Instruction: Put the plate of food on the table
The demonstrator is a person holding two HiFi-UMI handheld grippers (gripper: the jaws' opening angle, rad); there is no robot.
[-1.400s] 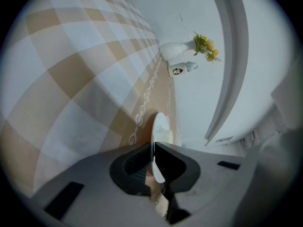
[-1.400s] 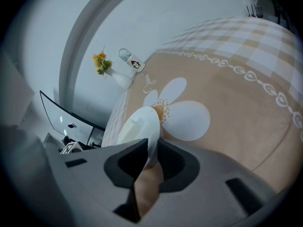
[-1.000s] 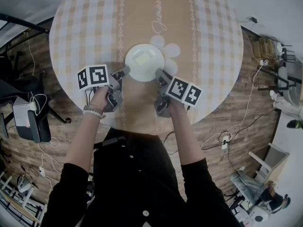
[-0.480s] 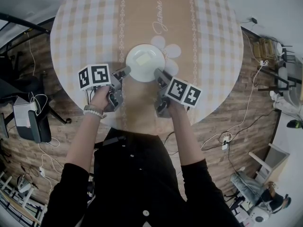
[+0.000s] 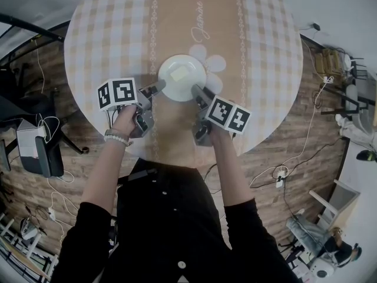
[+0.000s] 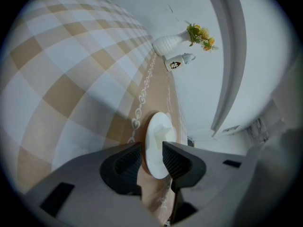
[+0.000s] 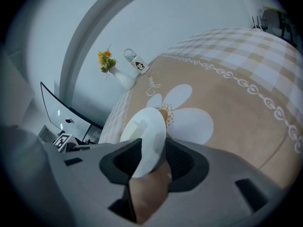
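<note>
Over the last second my two tongs hardly shifted, and the plate (image 5: 182, 78) sat in nearly the same spot in the head view. The real change was in the grip. The left gripper (image 5: 158, 88) and the right gripper (image 5: 197, 91) were both opening. In each gripper view the rim still stood between the jaws, but the pads were off it, with a sliver of gap on either side. So nothing was clamped any more. I judged that the plate's weight was on the table (image 5: 106, 34) and that the placing itself was done. All that remained was to draw both tongs back towards me, level, without catching the rim. The plate lay flat and face up on the beige runner in the middle of the checked cloth. It was just beside the white flower print (image 5: 215, 63), with my left tongs at its near-left edge and my right at its near-right. Being round, it had no long axis and pointed nowhere in particular. The pale slab of food (image 5: 179, 73) on it looked squarish, perhaps a little longer from near-left to far-right, though I could not be sure.
</note>
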